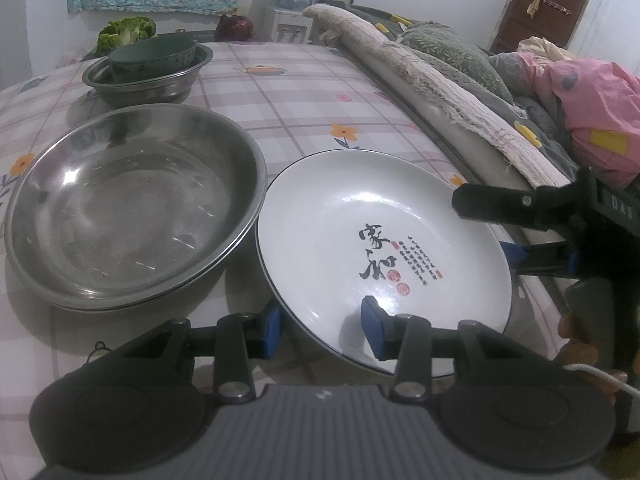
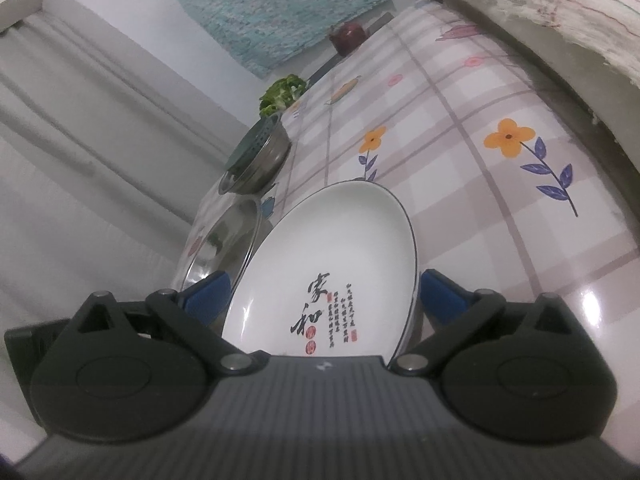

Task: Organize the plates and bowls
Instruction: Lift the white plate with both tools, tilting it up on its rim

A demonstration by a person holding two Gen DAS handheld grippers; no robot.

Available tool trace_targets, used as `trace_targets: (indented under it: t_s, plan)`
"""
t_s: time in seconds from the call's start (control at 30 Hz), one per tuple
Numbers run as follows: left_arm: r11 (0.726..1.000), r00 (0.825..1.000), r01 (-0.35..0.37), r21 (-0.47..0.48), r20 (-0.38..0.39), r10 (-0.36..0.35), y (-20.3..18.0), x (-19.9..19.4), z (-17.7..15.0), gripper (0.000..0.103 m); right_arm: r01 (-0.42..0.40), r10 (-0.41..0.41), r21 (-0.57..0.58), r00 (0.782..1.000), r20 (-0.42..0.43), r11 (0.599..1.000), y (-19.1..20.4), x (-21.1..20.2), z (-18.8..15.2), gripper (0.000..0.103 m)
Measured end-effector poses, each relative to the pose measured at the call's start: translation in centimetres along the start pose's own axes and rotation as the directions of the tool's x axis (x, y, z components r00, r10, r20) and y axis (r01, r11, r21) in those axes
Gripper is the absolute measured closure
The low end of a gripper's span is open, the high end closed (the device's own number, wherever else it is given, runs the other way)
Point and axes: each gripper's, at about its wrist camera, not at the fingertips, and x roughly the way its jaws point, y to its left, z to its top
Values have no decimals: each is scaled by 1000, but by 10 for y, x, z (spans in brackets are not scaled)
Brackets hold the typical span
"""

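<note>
The white plate bears black brush calligraphy, two large Chinese characters, with columns of tiny script and small red seals beside them, too fine to read. It lies between both tongs. The left tongs straddle its near rim, one blue pad under the edge and one on the inner face, seemingly closed on it. The right tongs stand spread wide, the plate between the pads without either pressing it. Left of the left tongs and just beside the plate sits a wide steel basin. Beyond that a smaller steel bowl holds a dark green colander. Everything rests on a desk under a glossy checked cloth printed with orange flowers and teapots. Rolled bedding lies to the right, a water dispenser behind.
</note>
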Motion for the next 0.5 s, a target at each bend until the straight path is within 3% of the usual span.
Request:
trace_targets:
  t_s: [0.37, 0.47, 0.5]
  plan:
    - [1000, 1000, -18, 9, 5, 18, -3, 2, 2, 61, 55, -55, -45, 998, 7, 997, 12, 4, -4, 1]
    - [999, 999, -33, 34, 7, 33, -7, 3, 3, 59, 82, -81, -67, 996, 22, 994, 13, 2, -5, 7]
    - [998, 999, -40, 45, 7, 40, -8, 3, 3, 59, 92, -91, -73, 996, 24, 993, 13, 2, -5, 15]
